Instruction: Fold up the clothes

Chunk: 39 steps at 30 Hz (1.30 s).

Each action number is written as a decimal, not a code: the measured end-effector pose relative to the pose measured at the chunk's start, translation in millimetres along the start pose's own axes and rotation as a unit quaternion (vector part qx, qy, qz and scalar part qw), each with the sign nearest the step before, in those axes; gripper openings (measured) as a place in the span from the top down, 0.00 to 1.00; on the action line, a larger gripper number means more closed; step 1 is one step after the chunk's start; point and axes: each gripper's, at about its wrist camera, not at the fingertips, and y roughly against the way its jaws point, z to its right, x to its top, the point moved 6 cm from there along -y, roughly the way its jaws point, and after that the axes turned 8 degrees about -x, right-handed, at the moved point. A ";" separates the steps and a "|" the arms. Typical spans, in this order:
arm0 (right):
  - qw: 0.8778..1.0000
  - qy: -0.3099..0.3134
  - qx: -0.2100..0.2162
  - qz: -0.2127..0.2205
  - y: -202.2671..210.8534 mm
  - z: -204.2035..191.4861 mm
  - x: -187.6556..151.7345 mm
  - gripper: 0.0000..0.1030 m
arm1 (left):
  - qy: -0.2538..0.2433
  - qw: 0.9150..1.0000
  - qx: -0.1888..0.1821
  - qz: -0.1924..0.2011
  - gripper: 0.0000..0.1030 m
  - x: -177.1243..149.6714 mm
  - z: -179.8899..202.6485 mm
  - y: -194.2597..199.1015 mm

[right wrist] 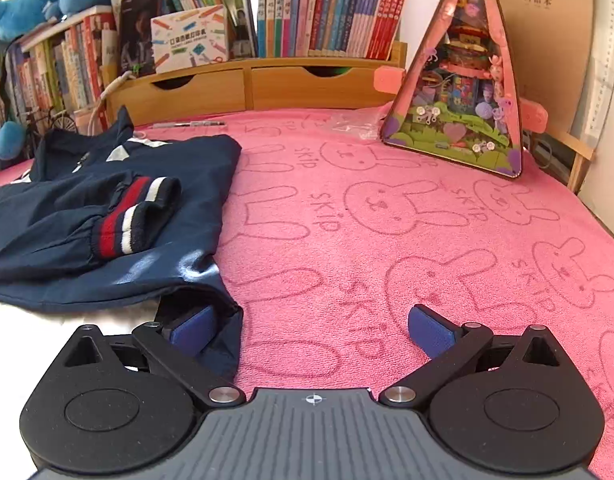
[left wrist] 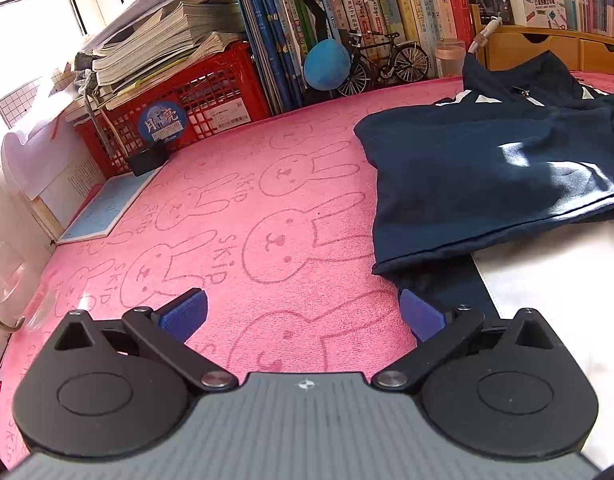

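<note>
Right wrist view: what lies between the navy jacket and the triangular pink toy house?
Only bare pink rabbit-print towel lies between the jacket and the toy house.

jacket (left wrist: 487, 168) cut off right, hem corner hiding pad (right wrist: 193, 330)

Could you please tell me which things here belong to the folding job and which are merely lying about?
Belongs to the job:
navy jacket
its striped cuffs
left claw, open
right claw, open
pink towel it lies on

Lying about:
triangular toy house
model bicycle
red crate
blue ball
</note>
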 end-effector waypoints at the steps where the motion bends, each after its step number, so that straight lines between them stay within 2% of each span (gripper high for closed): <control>1: 1.000 0.002 0.011 0.004 7.6 -2.0 3.2 0.00 | -0.004 1.000 -0.006 0.004 0.00 1.8 -1.4 6.3; 3: 0.999 -0.009 0.031 0.018 23.0 -3.7 14.6 0.00 | -0.009 1.000 -0.015 0.019 0.00 10.5 -4.1 17.1; 8: 0.991 -0.069 0.105 0.047 38.2 -21.1 58.1 0.01 | -0.012 0.996 -0.058 0.073 0.00 61.0 11.4 21.9; 10: 0.990 -0.052 0.121 0.047 31.0 -49.4 70.4 0.03 | -0.019 0.993 -0.076 0.085 0.00 79.1 26.5 14.0; 14: 0.989 0.008 0.141 0.038 9.2 -110.7 82.3 0.13 | -0.041 0.990 -0.106 0.087 0.00 105.7 65.6 -15.5; 18: 0.986 0.052 0.153 0.028 -13.4 -162.5 84.1 0.24 | -0.057 0.989 -0.113 0.073 0.00 120.7 91.7 -51.7; 21: 0.986 0.093 0.140 0.013 -38.9 -188.4 78.0 0.28 | -0.061 0.993 -0.092 0.041 0.00 118.4 100.2 -84.0; 24: 0.985 0.114 0.131 0.022 -55.3 -193.4 72.2 0.27 | -0.036 0.993 -0.106 0.030 0.00 104.9 97.3 -103.3; 28: 0.983 0.117 0.138 0.042 -57.5 -194.8 67.7 0.23 | 0.007 0.990 -0.131 0.044 0.00 96.9 88.1 -104.8; 34: 0.981 0.126 0.144 0.038 -58.0 -199.7 68.7 0.12 | -0.004 0.993 -0.105 0.049 0.00 97.0 94.5 -99.5; 39: 0.981 0.127 0.139 0.041 -38.5 -195.5 59.4 0.06 | -0.013 0.996 -0.080 0.042 0.00 90.4 100.2 -81.6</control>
